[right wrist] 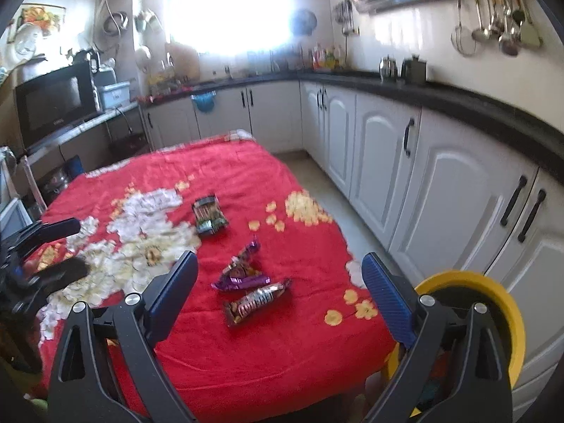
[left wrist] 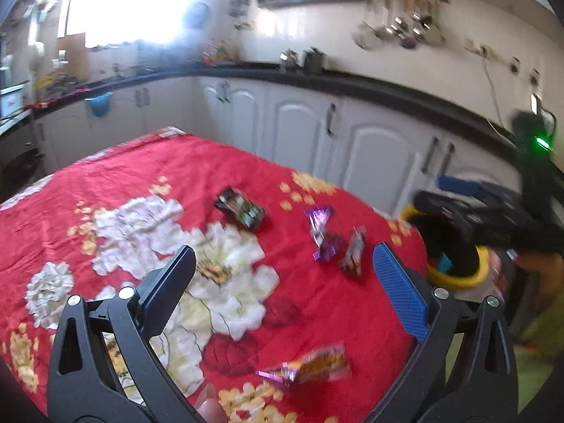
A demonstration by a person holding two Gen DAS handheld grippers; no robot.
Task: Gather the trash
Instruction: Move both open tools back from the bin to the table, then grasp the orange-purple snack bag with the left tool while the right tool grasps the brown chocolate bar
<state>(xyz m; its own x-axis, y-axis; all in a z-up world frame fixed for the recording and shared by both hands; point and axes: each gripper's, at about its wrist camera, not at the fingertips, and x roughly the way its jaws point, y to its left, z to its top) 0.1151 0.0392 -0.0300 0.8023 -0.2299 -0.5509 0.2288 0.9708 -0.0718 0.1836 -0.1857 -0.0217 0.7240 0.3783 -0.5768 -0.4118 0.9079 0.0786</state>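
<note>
Several wrappers lie on the red floral cloth. A dark green wrapper [left wrist: 239,208] [right wrist: 209,216] is farthest out. A purple wrapper [left wrist: 322,232] [right wrist: 241,271] and a brown wrapper [left wrist: 354,255] [right wrist: 257,299] lie side by side toward the right edge. A blurred orange wrapper [left wrist: 306,368] lies close under my left gripper [left wrist: 283,252], which hovers open and empty. My right gripper [right wrist: 279,260] is open too, nothing between its fingers, above the table's right corner. The yellow-rimmed bin [left wrist: 454,283] [right wrist: 493,292] stands on the floor beside that corner.
The table [right wrist: 246,359] fills the middle of a kitchen. White cabinets [right wrist: 440,190] under a black counter [right wrist: 458,104] run along the right and back. A strip of floor [right wrist: 324,183] separates table and cabinets. A microwave [right wrist: 53,105] sits at the left.
</note>
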